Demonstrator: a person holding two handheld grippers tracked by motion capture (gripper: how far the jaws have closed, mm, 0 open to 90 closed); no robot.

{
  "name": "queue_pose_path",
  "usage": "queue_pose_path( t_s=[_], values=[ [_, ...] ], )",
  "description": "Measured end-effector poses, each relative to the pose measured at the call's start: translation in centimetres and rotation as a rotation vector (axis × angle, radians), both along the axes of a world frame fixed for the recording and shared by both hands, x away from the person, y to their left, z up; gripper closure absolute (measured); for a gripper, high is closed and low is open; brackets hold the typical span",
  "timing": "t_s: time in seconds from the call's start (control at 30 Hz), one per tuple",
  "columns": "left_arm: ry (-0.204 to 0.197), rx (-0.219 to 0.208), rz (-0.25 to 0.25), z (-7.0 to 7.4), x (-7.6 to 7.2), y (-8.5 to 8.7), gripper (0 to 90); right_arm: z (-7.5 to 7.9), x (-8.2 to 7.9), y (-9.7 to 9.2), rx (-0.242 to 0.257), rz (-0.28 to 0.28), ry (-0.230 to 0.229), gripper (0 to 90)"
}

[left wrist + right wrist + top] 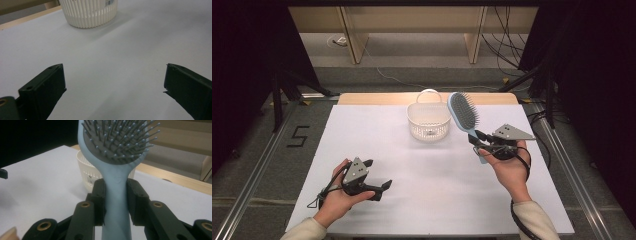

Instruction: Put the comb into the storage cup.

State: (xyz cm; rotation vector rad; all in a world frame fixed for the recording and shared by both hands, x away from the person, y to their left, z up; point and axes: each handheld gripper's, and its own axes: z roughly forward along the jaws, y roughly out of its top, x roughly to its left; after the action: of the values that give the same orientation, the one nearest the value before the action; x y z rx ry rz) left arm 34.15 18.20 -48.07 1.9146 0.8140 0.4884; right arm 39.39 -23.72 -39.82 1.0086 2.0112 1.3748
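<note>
One hairbrush up in the air, one basket waiting empty beside it.
I've got my right gripper clamped on the brush handle; my left gripper hangs wide apart, holding nothing, low over the table. Pickup looks done; dropping it into the basket is my guess for what's left.

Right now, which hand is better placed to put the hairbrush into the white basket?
Right. The right gripper already clamps the light blue plastic hairbrush by its handle, beside the white slotted plastic basket. The left gripper is open, empty and farther away.
</note>
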Motion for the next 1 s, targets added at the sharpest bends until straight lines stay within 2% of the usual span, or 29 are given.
queue_pose_path(
  t_s=[1.0],
  values=[
    [0.002,0.003,-0.006,0.0,0.0,0.0,3.0,0.2,0.4,1.1,0.004,0.015,-0.007,70.3]
  ],
)
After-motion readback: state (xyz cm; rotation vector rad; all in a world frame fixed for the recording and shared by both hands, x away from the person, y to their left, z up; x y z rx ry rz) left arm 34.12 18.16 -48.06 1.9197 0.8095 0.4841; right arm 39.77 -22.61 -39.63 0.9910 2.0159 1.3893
